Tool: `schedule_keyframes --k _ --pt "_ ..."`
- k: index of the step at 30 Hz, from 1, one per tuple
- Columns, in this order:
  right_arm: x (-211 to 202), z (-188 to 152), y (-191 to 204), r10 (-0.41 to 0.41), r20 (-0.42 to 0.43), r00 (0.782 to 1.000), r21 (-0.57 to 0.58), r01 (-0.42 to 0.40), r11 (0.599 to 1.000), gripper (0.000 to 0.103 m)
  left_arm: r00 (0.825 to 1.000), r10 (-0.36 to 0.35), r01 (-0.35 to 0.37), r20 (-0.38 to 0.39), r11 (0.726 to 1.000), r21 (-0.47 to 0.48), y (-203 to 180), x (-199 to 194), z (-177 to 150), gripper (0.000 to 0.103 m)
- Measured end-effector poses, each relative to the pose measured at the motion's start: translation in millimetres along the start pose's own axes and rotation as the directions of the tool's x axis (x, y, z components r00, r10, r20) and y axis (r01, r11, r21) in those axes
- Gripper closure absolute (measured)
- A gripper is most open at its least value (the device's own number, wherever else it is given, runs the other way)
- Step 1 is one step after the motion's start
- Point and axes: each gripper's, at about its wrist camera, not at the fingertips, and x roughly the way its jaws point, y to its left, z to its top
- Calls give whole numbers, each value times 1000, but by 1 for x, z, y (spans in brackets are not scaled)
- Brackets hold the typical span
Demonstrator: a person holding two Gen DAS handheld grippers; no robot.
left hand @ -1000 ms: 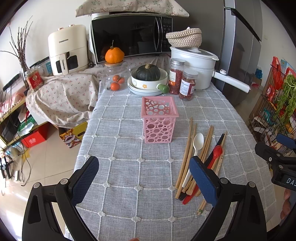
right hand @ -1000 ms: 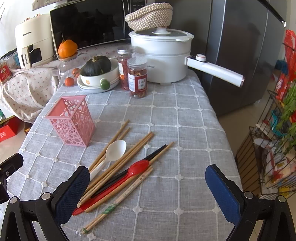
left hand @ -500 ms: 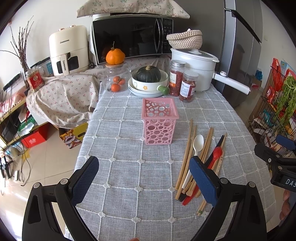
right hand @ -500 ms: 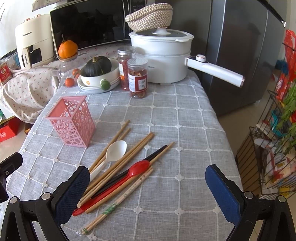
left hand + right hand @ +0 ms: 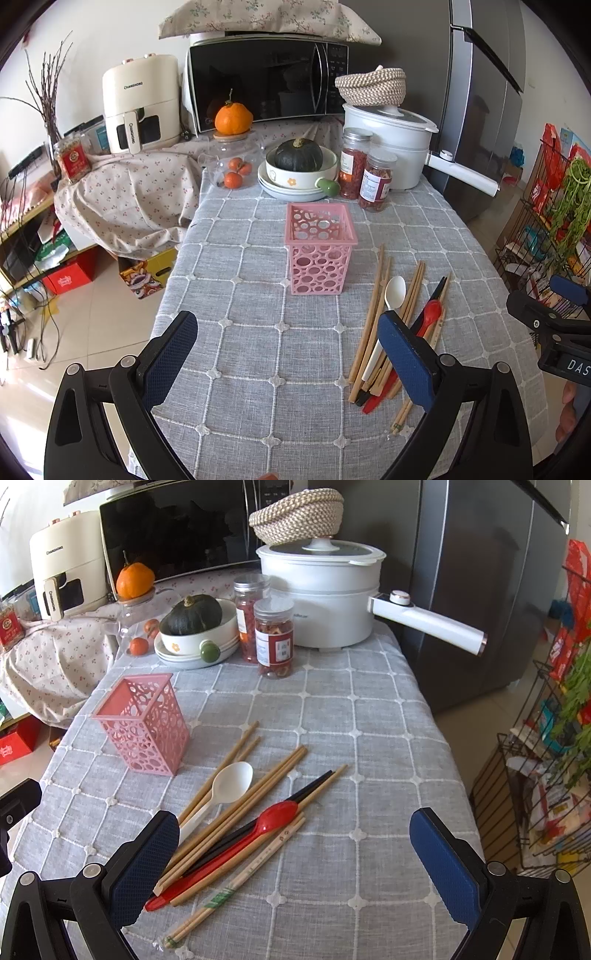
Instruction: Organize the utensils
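Table: grey checked cloth [image 5: 369,716], microwave [image 5: 266,79] and pot [image 5: 325,598] at the back.
Holder: pink [image 5: 318,249], upright, empty (mid-table).
Utensils: chopsticks [image 5: 258,786], white spoon [image 5: 225,790] and red spoon [image 5: 258,829] lying loose just right of it.
Left gripper [image 5: 291,358]: wide apart, holding nothing.
Right gripper [image 5: 295,856]: wide apart, holding nothing, over the utensils.

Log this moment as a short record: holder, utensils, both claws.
holder: pink holder upright on the grey tablecloth, nothing visible inside
utensils: white spoon, red spoon, black and wooden chopsticks loose beside the holder
left claw: open, holding nothing
right claw: open, holding nothing
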Motion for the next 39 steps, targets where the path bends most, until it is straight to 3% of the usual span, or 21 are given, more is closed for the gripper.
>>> schedule_keyframes --k 28,34,39 --pt "0 1 -4 6 5 1000 22 -7 1000 1 998 14 -14 55 1000 10 -2 -5 -1 4" --pt "2 3 -6 9 -2 1000 28 -8 1000 1 998 -30 31 51 999 -11 -3 -2 1 4" --pt "7 8 -15 22 -26 999 54 -21 998 1 993 -113 112 46 994 20 -11 4 3 4"
